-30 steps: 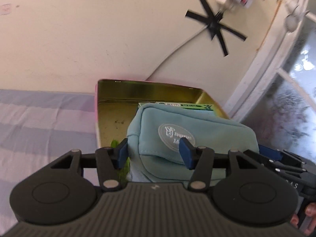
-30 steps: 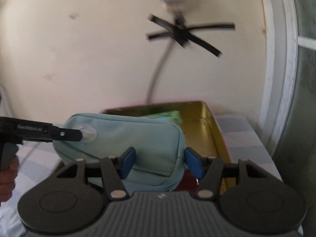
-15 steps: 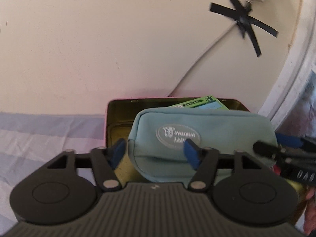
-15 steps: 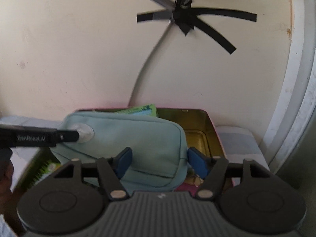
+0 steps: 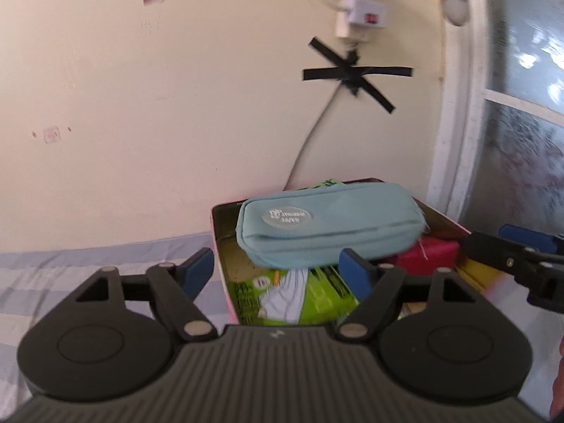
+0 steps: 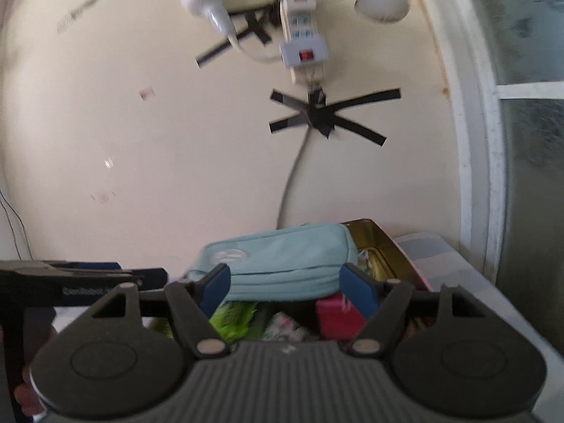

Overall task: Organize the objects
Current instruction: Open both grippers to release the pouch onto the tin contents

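Blue pouch (image 5: pixel 329 225) lies atop packets in the gold tin (image 5: pixel 225 243), capping the stack. Left claw (image 5: pixel 276 269) and right claw (image 6: pixel 285 287) both spread wide, empty, short of it.

pouch (image 5: pixel 329 227) atop packets (image 5: pixel 299 294) in tin (image 5: pixel 220 246)

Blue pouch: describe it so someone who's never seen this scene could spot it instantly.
Find the open gold-lined tin standing against the cream wall, below the black tape cross. The blue pouch lies across the top of the tin's contents, over a green packet and a red box. It is the only soft fabric item there: pale blue, zippered, with an oval silver logo patch.
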The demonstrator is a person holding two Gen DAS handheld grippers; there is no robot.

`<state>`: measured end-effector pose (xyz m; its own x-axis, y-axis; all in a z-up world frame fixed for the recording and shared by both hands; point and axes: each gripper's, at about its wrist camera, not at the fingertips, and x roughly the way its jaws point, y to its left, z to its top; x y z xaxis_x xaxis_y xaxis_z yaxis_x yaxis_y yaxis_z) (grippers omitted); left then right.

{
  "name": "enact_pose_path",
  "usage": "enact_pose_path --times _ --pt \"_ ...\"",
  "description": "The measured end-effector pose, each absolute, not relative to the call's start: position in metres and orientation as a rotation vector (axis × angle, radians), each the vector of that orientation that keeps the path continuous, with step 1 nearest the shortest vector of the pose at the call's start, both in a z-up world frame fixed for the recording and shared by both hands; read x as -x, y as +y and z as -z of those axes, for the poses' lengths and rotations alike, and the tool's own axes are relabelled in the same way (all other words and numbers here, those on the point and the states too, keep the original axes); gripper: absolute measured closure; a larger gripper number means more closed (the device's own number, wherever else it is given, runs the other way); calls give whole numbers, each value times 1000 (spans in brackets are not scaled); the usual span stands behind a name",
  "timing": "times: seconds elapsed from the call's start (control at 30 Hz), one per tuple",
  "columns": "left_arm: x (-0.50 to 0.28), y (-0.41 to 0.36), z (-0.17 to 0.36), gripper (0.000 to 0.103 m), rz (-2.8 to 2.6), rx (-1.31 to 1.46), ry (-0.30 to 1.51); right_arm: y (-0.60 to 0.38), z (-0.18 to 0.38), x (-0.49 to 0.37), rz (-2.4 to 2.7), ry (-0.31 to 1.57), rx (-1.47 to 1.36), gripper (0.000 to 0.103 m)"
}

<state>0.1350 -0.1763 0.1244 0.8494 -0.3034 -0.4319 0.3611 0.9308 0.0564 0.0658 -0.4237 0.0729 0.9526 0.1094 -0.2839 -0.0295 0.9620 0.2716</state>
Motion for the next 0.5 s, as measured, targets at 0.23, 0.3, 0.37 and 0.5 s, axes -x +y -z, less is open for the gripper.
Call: enact_pose_path --times 0.23,0.3,0.37,0.5 --pt "-82 -163 -121 23 372 -150 416 -414 -64 -3 -25 260 -394 23" --pt "-71 -159 -120 23 375 -148 416 -413 -61 7 -13 263 -425 22" --pt "-60 -154 -118 22 375 -146 417 -410 -60 20 -2 260 -442 20" --pt "-42 -142 -113 16 377 -134 420 -399 -58 41 1 263 -444 10"
